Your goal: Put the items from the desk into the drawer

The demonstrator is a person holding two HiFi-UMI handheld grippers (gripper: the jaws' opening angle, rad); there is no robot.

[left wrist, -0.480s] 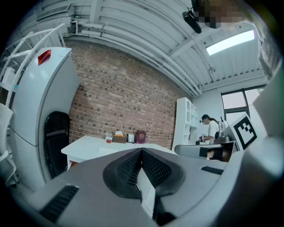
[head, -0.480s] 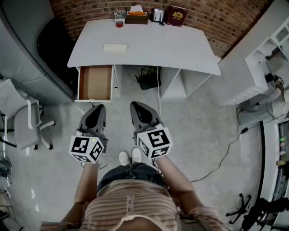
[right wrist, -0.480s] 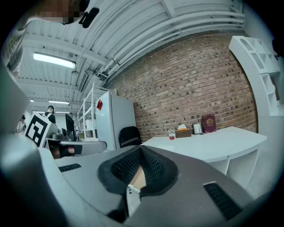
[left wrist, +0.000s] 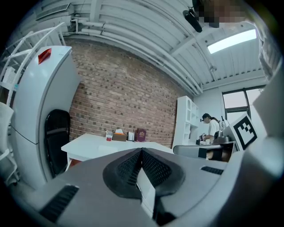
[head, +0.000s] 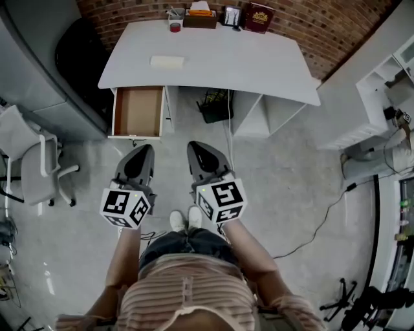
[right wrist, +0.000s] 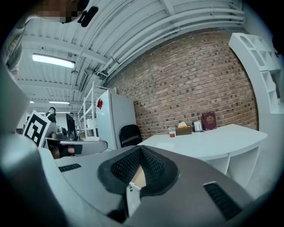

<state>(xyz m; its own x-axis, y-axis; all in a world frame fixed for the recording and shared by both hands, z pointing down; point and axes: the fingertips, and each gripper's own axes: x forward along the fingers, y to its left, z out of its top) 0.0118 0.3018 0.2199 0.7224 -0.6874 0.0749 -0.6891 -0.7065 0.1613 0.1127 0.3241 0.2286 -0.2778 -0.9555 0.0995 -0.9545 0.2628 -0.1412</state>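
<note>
The white desk [head: 213, 61] stands ahead against the brick wall. On it lie a pale flat item [head: 167, 61], a red cup [head: 174, 27], a tissue box [head: 199, 19], a small frame [head: 228, 16] and a maroon book [head: 257, 17]. Its wooden drawer [head: 138, 111] is pulled open at the left and looks empty. My left gripper [head: 143, 150] and right gripper [head: 197, 147] are held level over the floor, well short of the desk, both shut with nothing in them. The left gripper view shows shut jaws [left wrist: 142, 150]; the right gripper view shows the same [right wrist: 141, 148], with the book [right wrist: 209, 120] far off.
A grey office chair [head: 39, 171] stands at the left and a black chair [head: 77, 55] beside the desk. A black basket [head: 215, 108] sits under the desk. White shelving [head: 381, 97] is at the right, and a cable [head: 323, 213] runs over the floor.
The desk and drawer sit a little higher in the head view. Both grippers keep the same pose and stay shut.
</note>
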